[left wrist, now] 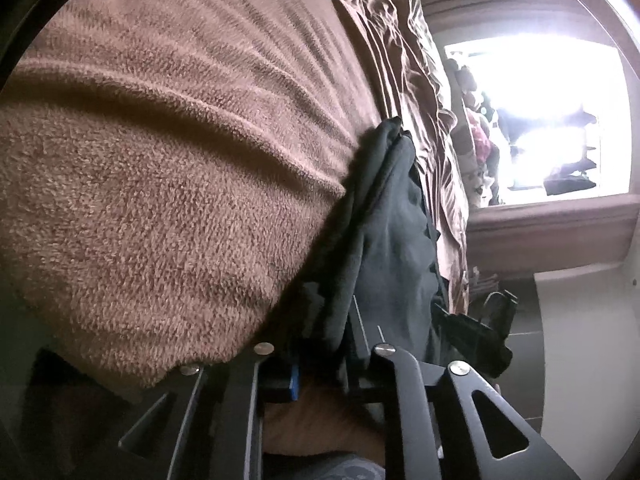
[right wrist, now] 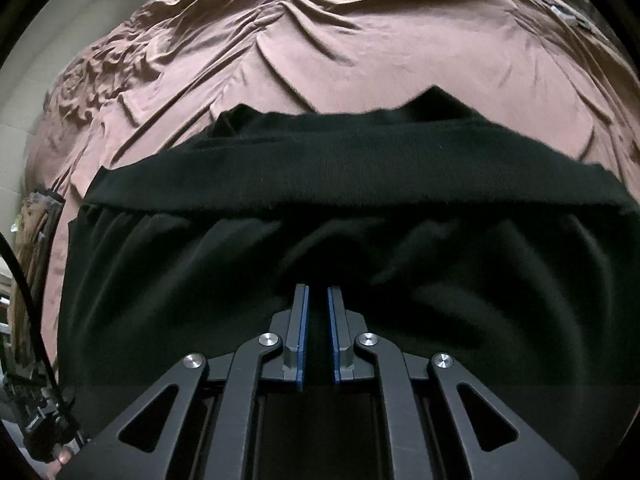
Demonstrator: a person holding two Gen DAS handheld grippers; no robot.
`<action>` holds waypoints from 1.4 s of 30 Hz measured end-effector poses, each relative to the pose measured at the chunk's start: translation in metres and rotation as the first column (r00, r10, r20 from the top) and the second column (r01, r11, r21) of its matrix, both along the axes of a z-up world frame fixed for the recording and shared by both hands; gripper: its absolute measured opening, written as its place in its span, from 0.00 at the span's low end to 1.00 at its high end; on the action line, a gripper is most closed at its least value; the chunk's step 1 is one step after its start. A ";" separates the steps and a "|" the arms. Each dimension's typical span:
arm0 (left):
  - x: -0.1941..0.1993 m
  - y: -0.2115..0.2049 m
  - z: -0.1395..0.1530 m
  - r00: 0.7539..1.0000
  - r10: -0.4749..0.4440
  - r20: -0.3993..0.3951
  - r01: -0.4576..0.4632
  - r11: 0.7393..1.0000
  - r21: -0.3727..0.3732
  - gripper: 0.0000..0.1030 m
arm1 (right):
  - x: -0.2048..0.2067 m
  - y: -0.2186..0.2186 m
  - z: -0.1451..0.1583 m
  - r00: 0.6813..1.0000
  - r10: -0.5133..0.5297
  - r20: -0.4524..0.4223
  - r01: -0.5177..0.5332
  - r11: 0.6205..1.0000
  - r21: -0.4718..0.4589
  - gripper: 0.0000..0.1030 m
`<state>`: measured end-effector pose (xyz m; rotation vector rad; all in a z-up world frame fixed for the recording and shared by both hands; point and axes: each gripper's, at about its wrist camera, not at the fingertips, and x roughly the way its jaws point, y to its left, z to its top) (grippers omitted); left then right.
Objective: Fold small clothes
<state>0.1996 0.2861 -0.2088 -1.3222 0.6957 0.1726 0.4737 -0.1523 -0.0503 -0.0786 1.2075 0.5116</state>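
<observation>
Wrinkled dusty-pink bedsheet [right wrist: 360, 40] fills the right wrist view from nine o'clock round to three o'clock; a black knit garment with a broad ribbed hem [right wrist: 340, 184] lies spread on it, filling the lower half, its hem band running across the middle. At six o'clock the right gripper [right wrist: 318, 292] points down at the cloth, its blue-padded fingers [right wrist: 303, 332] drawn close together with black fabric in the narrow gap, so it grips the garment near its bottom edge. In the left wrist view a brown fuzzy terry blanket [left wrist: 160, 168] covers everything from seven to twelve o'clock; the same dark garment hangs in folds at about five o'clock; the left gripper [left wrist: 320, 344] is clamped on its edge, the fingertips hidden by cloth. At three o'clock a bright window [left wrist: 540, 120] glares.
</observation>
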 end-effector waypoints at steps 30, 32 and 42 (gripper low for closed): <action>0.046 -0.015 0.104 0.890 -0.128 0.439 0.151 0.988 -0.018 0.12 | -0.066 -0.019 0.014 0.994 0.047 -0.098 -0.038 0.995 0.090 0.05; 0.052 -0.017 0.108 0.883 -0.139 0.448 0.161 0.987 -0.011 0.12 | -0.076 -0.024 0.012 0.992 0.053 -0.113 -0.042 0.994 0.098 0.05; 0.080 -0.032 0.132 0.852 -0.221 0.475 0.233 0.972 0.034 0.12 | -0.133 -0.052 0.003 0.986 0.026 -0.166 0.003 0.985 0.171 0.05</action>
